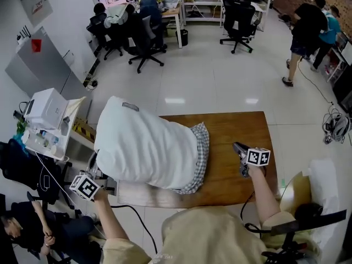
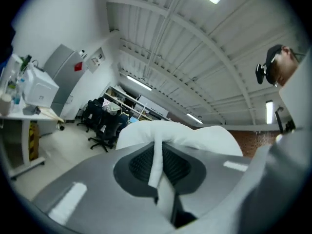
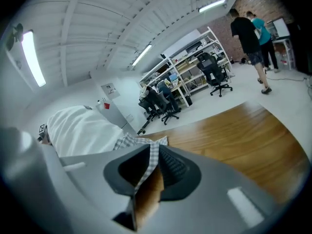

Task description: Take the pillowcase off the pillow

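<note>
No writing can be read here. A small grey label [image 1: 130,106] sewn on the top of the white pillow [image 1: 146,147] is too small to make out, as is the sheet of paper [image 1: 36,4] pinned to the wall. The only markings are the black-and-white squares on the cube that each of the tongs carries. The pillow lies across the left part of the wooden desk [image 1: 236,125], with its left end past the desk's edge. The checked pillowcase [image 1: 199,158] covers only the pillow's right end, bunched in a band near the middle of the desk, and the rest of the pillow is bare. The left tongs [image 2: 157,152] are closed tight on a fold of the pillow's white cloth, which runs up between the dark pads and swells out beyond the tips; in the head view they sit at the pillow's near left corner. The right tongs [image 1: 237,146] are over the bare desk to the right of the pillowcase and point toward it. Their jaws stand a narrow slit apart, and the wood shows through the lower part of the slit. A thin strip of checked cloth shows in the upper part, along one pad, but it is unclear whether the pads touch it.
</note>
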Tool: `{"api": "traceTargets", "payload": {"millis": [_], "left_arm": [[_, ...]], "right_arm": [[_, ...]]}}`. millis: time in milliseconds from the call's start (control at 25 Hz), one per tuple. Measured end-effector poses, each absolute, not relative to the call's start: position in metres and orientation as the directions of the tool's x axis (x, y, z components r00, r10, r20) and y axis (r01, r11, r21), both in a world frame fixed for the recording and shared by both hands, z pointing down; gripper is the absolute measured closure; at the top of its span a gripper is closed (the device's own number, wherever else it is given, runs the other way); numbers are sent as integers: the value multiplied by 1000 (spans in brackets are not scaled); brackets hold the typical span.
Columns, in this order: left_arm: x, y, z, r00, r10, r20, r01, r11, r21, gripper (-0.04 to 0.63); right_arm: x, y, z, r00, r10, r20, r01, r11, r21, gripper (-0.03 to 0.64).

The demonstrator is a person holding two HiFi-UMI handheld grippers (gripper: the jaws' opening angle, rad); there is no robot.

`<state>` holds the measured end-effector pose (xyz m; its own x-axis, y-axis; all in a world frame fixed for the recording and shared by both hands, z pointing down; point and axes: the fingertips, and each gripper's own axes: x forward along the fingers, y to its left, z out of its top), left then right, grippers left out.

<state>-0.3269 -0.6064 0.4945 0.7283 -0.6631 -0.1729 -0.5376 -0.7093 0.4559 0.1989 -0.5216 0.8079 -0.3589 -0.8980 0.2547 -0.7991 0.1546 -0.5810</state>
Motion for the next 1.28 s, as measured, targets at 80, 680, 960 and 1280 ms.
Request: {"api": "traceTargets", "payload": {"millis": [80, 680, 960, 1280], "left_arm": [[-346, -613, 525, 705, -693, -154, -546, -668, 507, 580], [-493, -575, 851, 450, -814, 368, -709, -75, 701, 580], [-530, -524, 873, 472, -750, 463, -715, -18, 699, 500], [-543, -542, 779, 412, -800, 437, -832, -135, 538, 138]], "right_arm": [[192, -518, 808, -365, -895, 255, -793, 156, -589, 563], [120, -533, 830, -453, -856, 249, -755, 220, -618, 563], [123, -552, 814, -426, -869, 250, -772, 206, -601, 563], [139, -549, 802, -394, -899, 191, -755, 198, -625, 563]]}}
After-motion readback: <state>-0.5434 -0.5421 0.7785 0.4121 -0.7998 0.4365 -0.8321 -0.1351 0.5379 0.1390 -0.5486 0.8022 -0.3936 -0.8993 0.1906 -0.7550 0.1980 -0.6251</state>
